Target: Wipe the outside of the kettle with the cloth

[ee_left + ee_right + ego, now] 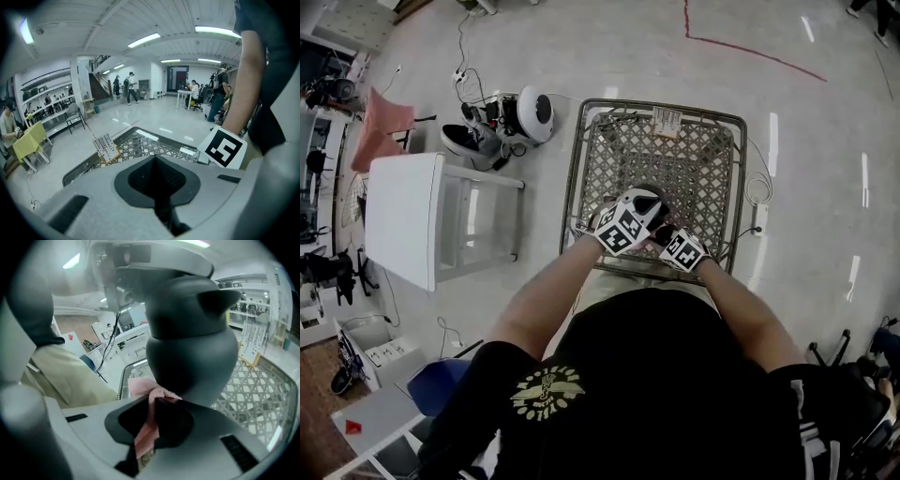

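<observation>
1. The wiping looks to be under way: the right tool (157, 401) has its jaws nearly together, pinching a pink cloth (146, 430), and the bunched end of the cloth presses against the lower belly of the dark kettle (192, 348)
2. The kettle stands upright on the metal lattice table (577, 169), close to the edge nearest the person, with its spout pointing away from the cloth
3. The left tool (154, 160) has its jaws together, and nothing clear shows between them; the head view puts it over the top of the kettle, perhaps steadying it, but contact cannot be confirmed
4. No view shows which parts are already clean, so the share done is a guess; judging by where the cloth sits, the spout side, the upper body and the lid probably remain
5. No brand or lettering shows on the kettle
6. The marker cube (224, 147) on the right tool carries only black and white squares
7. A card (666, 120) lies at the far edge of the table, its print too small to read
8. The gold emblem on the person's black shirt is also illegible
</observation>
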Demonstrator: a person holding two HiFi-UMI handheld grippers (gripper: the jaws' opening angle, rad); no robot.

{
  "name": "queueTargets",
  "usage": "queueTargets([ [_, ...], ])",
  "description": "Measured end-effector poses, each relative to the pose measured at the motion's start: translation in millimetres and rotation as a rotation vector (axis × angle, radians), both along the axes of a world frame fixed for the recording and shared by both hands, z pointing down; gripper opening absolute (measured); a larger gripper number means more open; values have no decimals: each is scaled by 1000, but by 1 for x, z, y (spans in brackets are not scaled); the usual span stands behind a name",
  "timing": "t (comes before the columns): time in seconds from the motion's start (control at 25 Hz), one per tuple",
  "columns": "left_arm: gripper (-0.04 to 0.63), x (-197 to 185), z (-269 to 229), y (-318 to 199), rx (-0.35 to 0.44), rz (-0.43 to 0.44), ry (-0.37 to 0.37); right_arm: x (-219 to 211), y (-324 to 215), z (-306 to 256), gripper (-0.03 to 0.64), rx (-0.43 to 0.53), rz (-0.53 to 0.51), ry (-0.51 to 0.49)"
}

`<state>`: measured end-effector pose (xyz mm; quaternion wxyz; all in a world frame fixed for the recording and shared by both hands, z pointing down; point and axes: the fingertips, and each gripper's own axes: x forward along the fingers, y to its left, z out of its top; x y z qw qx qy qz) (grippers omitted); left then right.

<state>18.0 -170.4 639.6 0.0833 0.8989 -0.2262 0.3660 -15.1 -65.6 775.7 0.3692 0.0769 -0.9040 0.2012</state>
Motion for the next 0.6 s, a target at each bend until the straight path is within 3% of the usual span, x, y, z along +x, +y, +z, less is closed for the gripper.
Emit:
queueTargets([
  [0.2, 8, 0, 0, 2, 0, 2, 1, -16, 8, 1, 35, -67, 64, -44],
  [0.6, 8, -2, 0, 0, -9, -2, 0, 16, -19, 37, 35, -90, 136, 82],
])
